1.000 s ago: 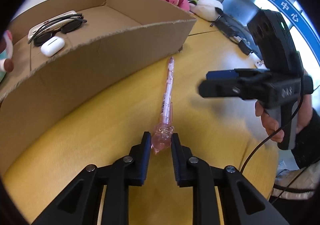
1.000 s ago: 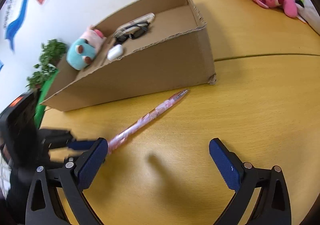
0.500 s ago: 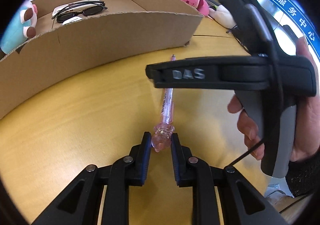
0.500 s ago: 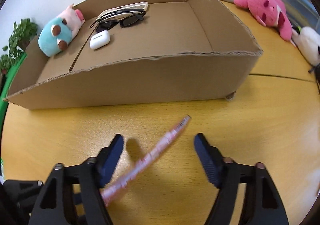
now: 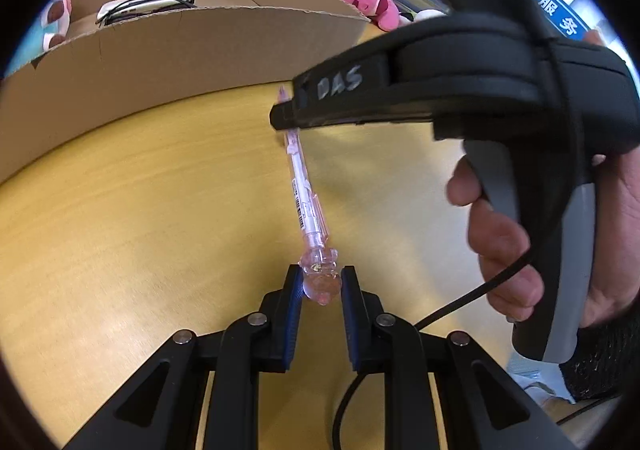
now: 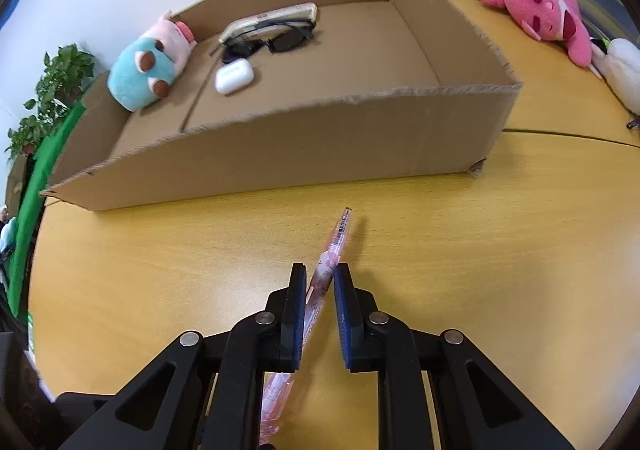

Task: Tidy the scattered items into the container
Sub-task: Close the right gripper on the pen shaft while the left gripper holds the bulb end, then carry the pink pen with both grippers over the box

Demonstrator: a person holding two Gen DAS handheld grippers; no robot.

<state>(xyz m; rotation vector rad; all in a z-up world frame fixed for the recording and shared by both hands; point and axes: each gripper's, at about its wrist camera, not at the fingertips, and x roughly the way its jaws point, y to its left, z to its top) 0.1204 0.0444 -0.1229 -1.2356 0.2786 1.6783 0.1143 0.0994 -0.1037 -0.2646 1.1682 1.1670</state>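
Left wrist view: left gripper (image 5: 320, 284) pinches the pink pen (image 5: 306, 205) by its clear cap end, in front of the cardboard box (image 5: 180, 49). The pen tip is hidden behind the right gripper (image 5: 286, 117), whose jaws have just been closing on the barrel. Right wrist view: pads (image 6: 298, 314) squeeze the pen; its lower end is cut off.

A yellow wooden table (image 6: 500, 250) carries an open cardboard box (image 6: 320, 153) near its far edge. A pink plush toy (image 6: 540, 13) and a white plush toy (image 6: 622, 69) lie on the table to the right of the box.
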